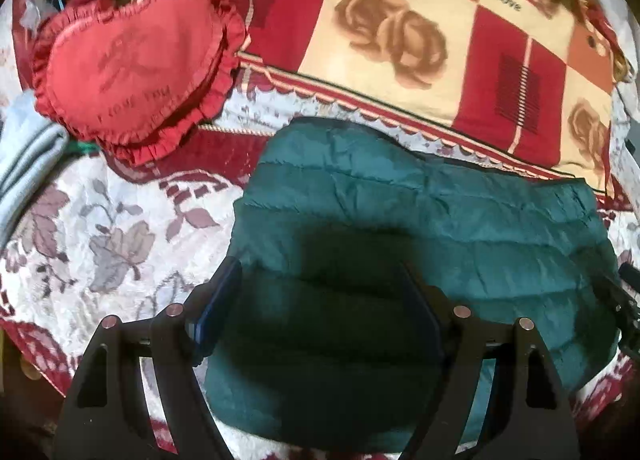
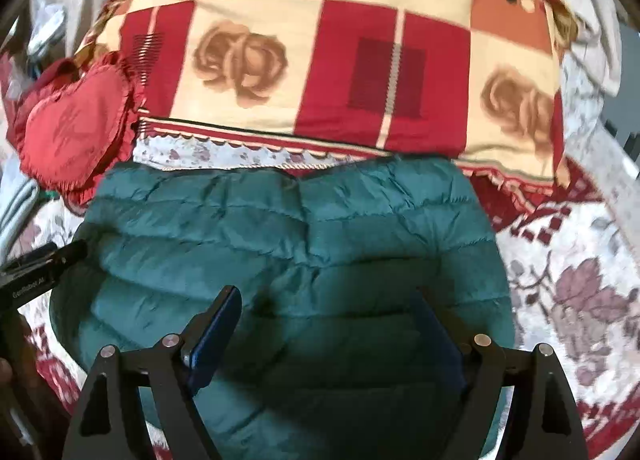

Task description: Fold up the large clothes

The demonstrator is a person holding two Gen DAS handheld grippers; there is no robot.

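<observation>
Above the green puffer jacket (image 1: pixel 400 219) (folded), left gripper (image 1: pixel 316 288) spread; right gripper (image 2: pixel 324 312) spread.

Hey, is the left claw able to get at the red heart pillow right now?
Probably yes: the left claw is open over the green jacket, and the heart pillow lies uncovered up-left, nothing between them.

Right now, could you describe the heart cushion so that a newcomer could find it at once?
Start at the big red-and-cream checked pillow across the bed's far side. At its left end, beyond the green puffer jacket, lies the heart cushion. It alone is plain red, heart-shaped and edged with a ruffle.
</observation>
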